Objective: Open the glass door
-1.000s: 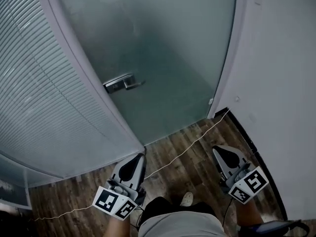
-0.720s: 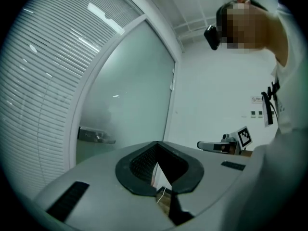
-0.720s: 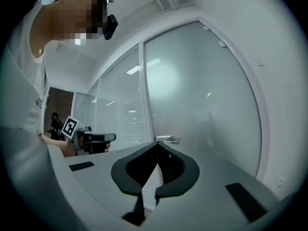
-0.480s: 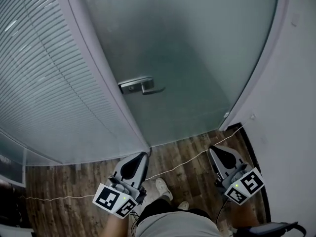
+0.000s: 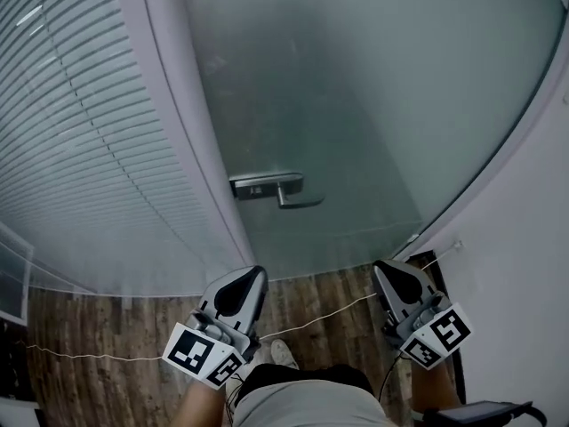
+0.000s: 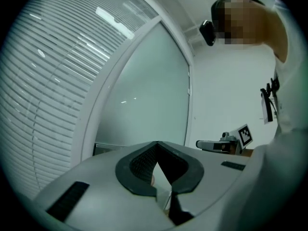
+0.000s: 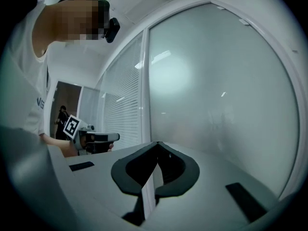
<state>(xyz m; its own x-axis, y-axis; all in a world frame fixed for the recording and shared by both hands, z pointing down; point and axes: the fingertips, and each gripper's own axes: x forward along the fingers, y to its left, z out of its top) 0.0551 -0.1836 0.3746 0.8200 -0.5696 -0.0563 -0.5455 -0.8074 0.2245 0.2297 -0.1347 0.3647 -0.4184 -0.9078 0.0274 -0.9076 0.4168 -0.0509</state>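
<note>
The frosted glass door (image 5: pixel 356 105) stands closed ahead, hung in a white frame (image 5: pixel 200 149). Its metal lever handle (image 5: pixel 283 189) sits near the door's left edge. My left gripper (image 5: pixel 256 272) is held level below and slightly left of the handle, apart from it, with its jaws shut and nothing between them. My right gripper (image 5: pixel 382 265) is level at the lower right, near the door's bottom corner, also shut and empty. In the left gripper view the left gripper (image 6: pixel 157 143) points at the door (image 6: pixel 149 105). The right gripper (image 7: pixel 158 143) faces the glass (image 7: pixel 216 90).
A glass partition with horizontal blinds (image 5: pixel 80 149) fills the left side. A white wall (image 5: pixel 524 265) closes the right. A thin white cable (image 5: pixel 329 312) runs across the wooden floor (image 5: pixel 116 327). The person's shoe (image 5: pixel 283 354) shows below.
Both grippers and the camera have come closer to the door. The handle now sits lower and further right in the head view. Both jaws stay shut.
</note>
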